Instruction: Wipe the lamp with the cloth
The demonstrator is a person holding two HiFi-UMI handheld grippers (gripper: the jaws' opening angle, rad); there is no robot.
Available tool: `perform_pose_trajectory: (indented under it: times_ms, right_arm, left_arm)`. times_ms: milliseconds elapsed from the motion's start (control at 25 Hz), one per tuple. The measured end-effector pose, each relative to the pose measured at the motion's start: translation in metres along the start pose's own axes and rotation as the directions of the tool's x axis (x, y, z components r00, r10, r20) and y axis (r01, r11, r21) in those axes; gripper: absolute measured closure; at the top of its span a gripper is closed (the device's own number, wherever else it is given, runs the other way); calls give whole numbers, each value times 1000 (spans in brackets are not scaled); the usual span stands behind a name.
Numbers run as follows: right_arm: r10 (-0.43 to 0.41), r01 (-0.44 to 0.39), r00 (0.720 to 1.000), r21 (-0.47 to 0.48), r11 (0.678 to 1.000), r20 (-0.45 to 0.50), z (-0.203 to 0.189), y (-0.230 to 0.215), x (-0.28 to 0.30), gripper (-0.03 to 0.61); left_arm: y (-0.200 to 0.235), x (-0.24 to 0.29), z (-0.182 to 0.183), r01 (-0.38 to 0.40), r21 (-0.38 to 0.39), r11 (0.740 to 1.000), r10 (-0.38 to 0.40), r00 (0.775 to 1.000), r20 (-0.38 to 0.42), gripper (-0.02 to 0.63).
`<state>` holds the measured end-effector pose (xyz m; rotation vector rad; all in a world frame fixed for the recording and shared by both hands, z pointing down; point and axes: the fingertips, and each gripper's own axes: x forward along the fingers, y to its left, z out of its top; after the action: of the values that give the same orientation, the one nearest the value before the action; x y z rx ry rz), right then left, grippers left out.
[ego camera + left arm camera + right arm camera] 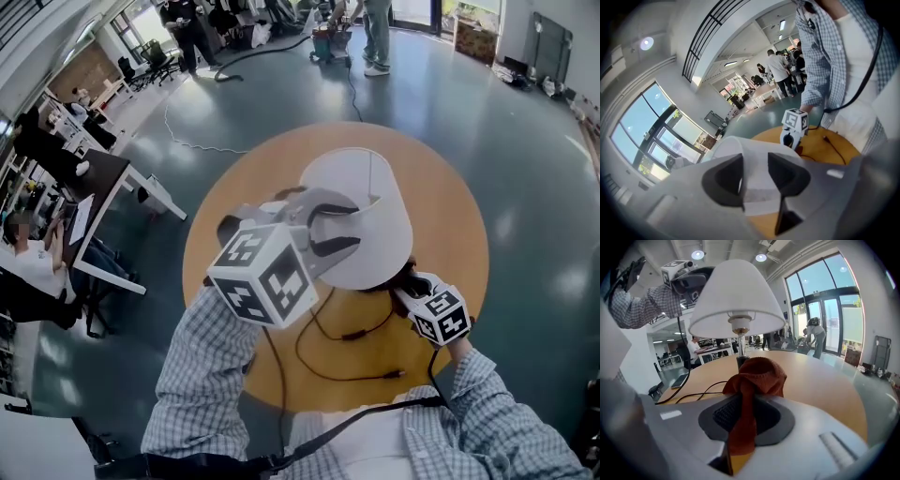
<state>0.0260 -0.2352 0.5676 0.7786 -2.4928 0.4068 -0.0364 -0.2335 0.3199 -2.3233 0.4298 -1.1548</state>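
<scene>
The lamp stands on a round wooden table (pixel 450 216); its white shade (pixel 370 248) tops a thin stem (pixel 740 345). My left gripper (pixel 367 223) reaches in from the left and is closed on the shade's upper edge. In the left gripper view the shade's wall (pixel 754 154) runs between the two dark pads. My right gripper (pixel 408 281) sits low at the shade's right, its tips under the shade's lower rim. It is shut on a rust-red cloth (pixel 757 376), bunched in front of the jaws just short of the stem.
The lamp's black cable (pixel 347 356) loops over the table's near side. Desks (pixel 103 178) with seated people stand at the left. More people and a cart (pixel 328 42) are at the far end of the hall.
</scene>
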Motion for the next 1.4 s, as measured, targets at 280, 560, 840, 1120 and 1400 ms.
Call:
perform_pose_trajectory:
  times_ms: [280, 560, 840, 1120, 1400]
  right_arm:
    - [-59, 37, 994, -230, 972, -89, -15, 9, -54, 506]
    - [-12, -43, 970, -219, 975, -243, -70, 46, -43, 506]
    - [26, -113, 936, -226, 968, -352, -102, 74, -16, 503]
    - [49, -131, 925, -193, 972, -378, -115, 81, -2, 440]
    - [65, -127, 926, -143, 982, -371, -115, 89, 1, 284]
  left_arm:
    - [-13, 2, 10, -16, 63, 998, 17, 1000, -11, 446]
    - [-29, 4, 30, -26, 100, 995, 24, 1000, 20, 456]
    - [-45, 0, 34, -31, 104, 994, 30, 999, 13, 462]
    - [-54, -5, 26, -77, 93, 993, 76, 997, 23, 453]
    - [-52, -8, 30, -122, 26, 992, 118, 986, 116, 376]
